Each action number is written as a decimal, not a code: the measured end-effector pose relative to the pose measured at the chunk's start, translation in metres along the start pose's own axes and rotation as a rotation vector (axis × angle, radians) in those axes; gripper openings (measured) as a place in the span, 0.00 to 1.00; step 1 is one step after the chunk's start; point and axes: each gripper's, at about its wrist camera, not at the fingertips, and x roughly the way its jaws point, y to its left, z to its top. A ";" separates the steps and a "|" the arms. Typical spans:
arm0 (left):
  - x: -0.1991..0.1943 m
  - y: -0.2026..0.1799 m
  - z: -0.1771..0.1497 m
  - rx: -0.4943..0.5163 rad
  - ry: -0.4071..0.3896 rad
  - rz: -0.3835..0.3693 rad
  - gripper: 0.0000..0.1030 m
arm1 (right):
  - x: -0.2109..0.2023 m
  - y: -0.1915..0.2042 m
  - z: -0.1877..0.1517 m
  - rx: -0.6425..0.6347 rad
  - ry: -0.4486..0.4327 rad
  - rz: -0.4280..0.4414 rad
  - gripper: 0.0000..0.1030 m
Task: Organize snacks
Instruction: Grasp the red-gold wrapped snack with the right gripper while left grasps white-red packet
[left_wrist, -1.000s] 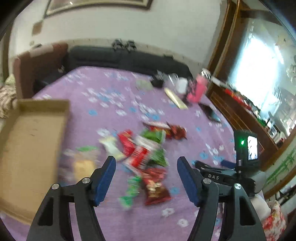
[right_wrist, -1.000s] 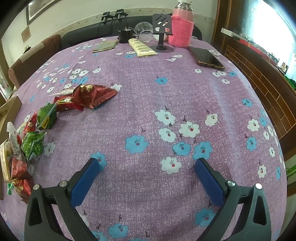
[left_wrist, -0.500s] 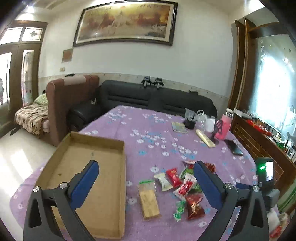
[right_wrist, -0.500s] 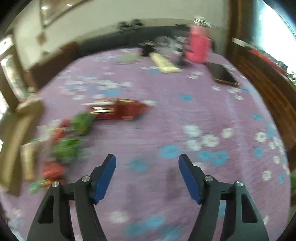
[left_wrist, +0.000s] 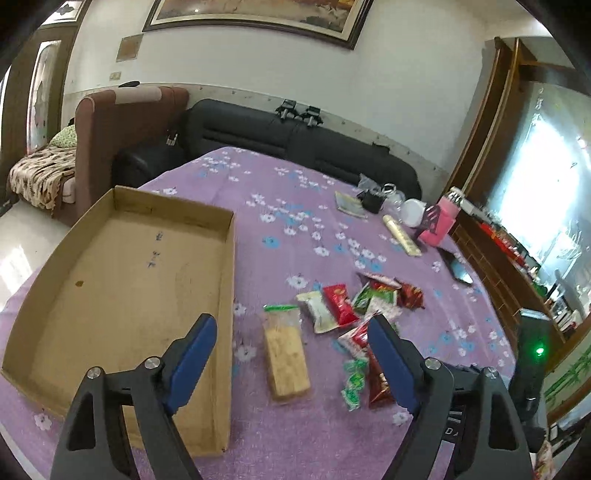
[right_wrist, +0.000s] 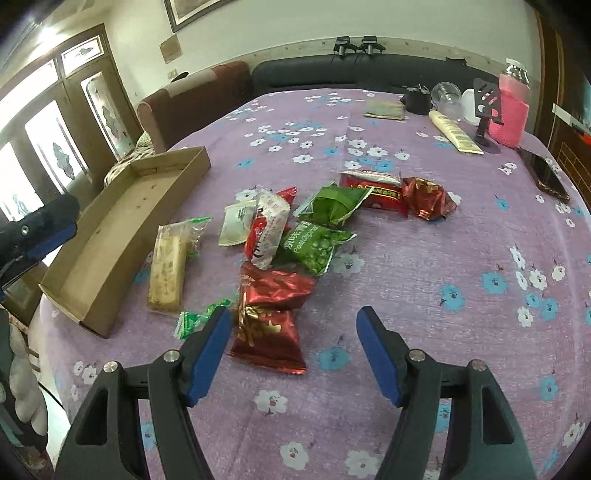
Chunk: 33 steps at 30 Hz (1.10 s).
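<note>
A pile of snack packets lies on the purple flowered tablecloth (left_wrist: 288, 206). It holds a tan biscuit bar in clear wrap (left_wrist: 286, 356) (right_wrist: 167, 271), red packets (right_wrist: 267, 314) (left_wrist: 340, 304) and green packets (right_wrist: 314, 245). An empty shallow cardboard box (left_wrist: 122, 280) (right_wrist: 122, 221) sits left of the pile. My left gripper (left_wrist: 291, 358) is open above the biscuit bar. My right gripper (right_wrist: 293, 349) is open above the nearest red packet. Neither holds anything.
At the table's far right stand a pink bottle (right_wrist: 509, 110), a phone stand (right_wrist: 487, 107), a cup (right_wrist: 445, 96), a cream tube (right_wrist: 454, 131) and a dark phone (right_wrist: 550, 179). A black sofa (left_wrist: 295, 136) and a brown armchair (left_wrist: 125, 122) stand beyond the table.
Both grippers swung around toward the snack pile and the box. The left gripper's jaws stand narrower than half a second ago. The right view now faces the pile closely.
</note>
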 end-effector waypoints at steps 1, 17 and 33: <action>0.003 0.000 0.000 0.008 0.008 0.011 0.84 | 0.001 0.002 -0.001 -0.004 -0.002 -0.007 0.68; 0.023 -0.009 -0.009 0.073 0.077 0.070 0.84 | 0.024 -0.002 -0.003 0.027 0.035 0.027 0.35; 0.090 -0.070 0.000 0.299 0.220 -0.107 0.78 | 0.008 -0.060 -0.009 0.242 -0.009 0.036 0.34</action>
